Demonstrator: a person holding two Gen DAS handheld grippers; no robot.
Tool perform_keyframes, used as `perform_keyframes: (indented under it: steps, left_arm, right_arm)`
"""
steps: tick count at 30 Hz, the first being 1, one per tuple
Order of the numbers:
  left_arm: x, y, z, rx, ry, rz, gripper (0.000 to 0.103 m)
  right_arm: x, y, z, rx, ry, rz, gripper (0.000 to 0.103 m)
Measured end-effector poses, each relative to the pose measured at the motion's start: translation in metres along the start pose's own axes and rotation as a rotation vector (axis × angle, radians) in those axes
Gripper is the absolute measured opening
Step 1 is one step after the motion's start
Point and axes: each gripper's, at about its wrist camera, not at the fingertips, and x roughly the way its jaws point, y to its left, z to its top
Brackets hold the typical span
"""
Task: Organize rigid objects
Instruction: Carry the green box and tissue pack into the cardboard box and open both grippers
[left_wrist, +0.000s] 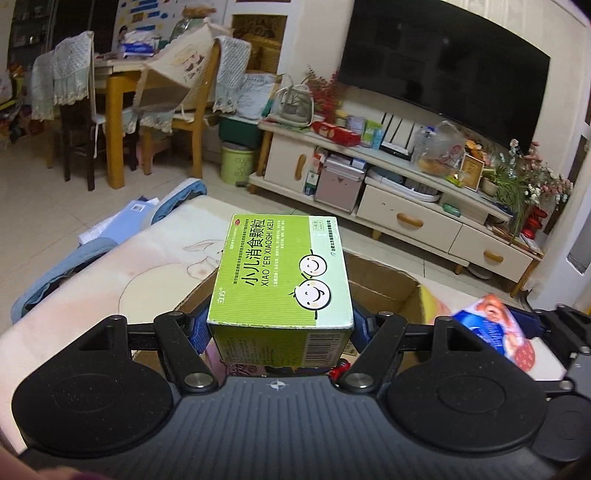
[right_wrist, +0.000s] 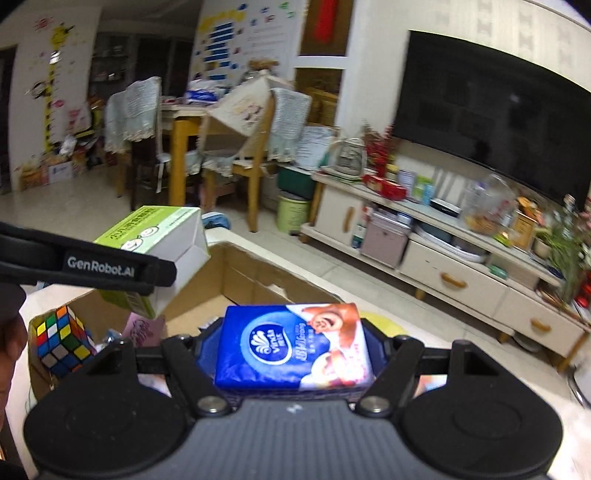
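Green medicine box (left_wrist: 280, 273) clamped between the left gripper (left_wrist: 279, 325) pads, raised over the open cardboard carton (left_wrist: 384, 291), seemingly for dropping in beside the puzzle cube (right_wrist: 61, 341). Blue tissue pack (right_wrist: 295, 349) likewise pinched across its width by the right gripper (right_wrist: 293, 354), held above the carton's near edge, probably bound for the same place.

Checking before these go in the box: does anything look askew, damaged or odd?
Nothing damaged. The green box sits tilted in the left gripper, over the cardboard box. The tissue pack sits square in the right gripper.
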Motion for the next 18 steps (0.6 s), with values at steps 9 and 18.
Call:
perform_keyframes:
  steps: [9,18]
  left_arm:
    - [-0.001,-0.003,-0.01,-0.011,0.049,0.043,0.087]
    - [-0.003,-0.006,-0.008,-0.024,0.082,0.039,0.102]
  right_arm:
    - [0.044,0.02,0.003,-0.076,0.053,0.062,0.073]
    - [0.044,0.035,-0.009,-0.148,0.052,0.091,0.093]
